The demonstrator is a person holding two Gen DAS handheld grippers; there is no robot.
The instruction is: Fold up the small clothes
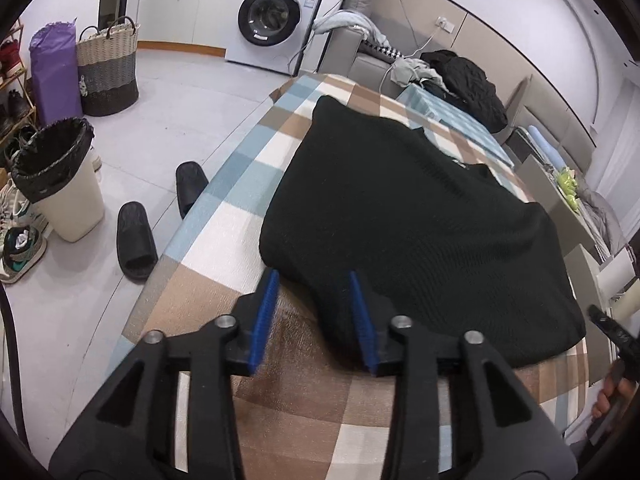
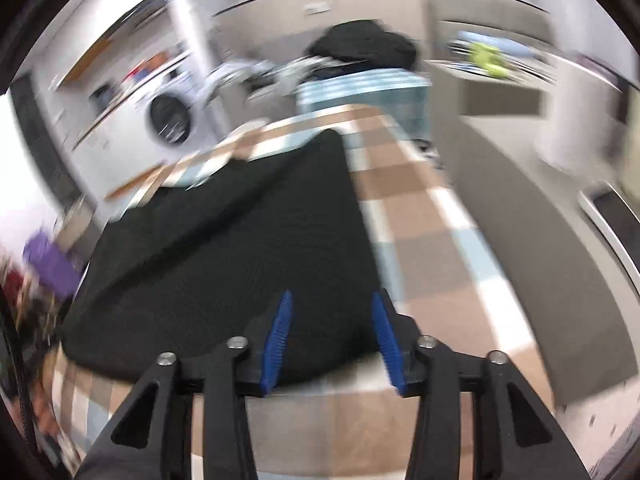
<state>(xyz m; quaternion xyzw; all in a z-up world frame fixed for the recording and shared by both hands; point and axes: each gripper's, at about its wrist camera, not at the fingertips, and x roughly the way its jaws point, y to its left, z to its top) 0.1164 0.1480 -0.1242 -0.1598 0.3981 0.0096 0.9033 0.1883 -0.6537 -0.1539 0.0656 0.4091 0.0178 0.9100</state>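
A black knitted garment (image 1: pixel 400 216) lies folded flat on a table with a checked cloth (image 1: pixel 224 208). My left gripper (image 1: pixel 313 276) hovers at the garment's near left edge. It is open, and its blue pads (image 1: pixel 264 320) stand apart with only the fabric's edge and bare cloth between them. The right wrist view is blurred. There my right gripper (image 2: pixel 331 296) is open over the near edge of the garment (image 2: pixel 240 240), and its pads (image 2: pixel 276 340) do not press on the fabric. Part of the right gripper's black body and the hand holding it show at the right edge of the left wrist view.
The table's left edge drops to a floor with two black slippers (image 1: pixel 136 240), a lined bin (image 1: pixel 60 184), a woven basket (image 1: pixel 108 68) and a washing machine (image 1: pixel 272 16). Beyond the far end are a sofa with heaped clothes (image 1: pixel 464 80) and a striped blue fabric (image 2: pixel 360 88).
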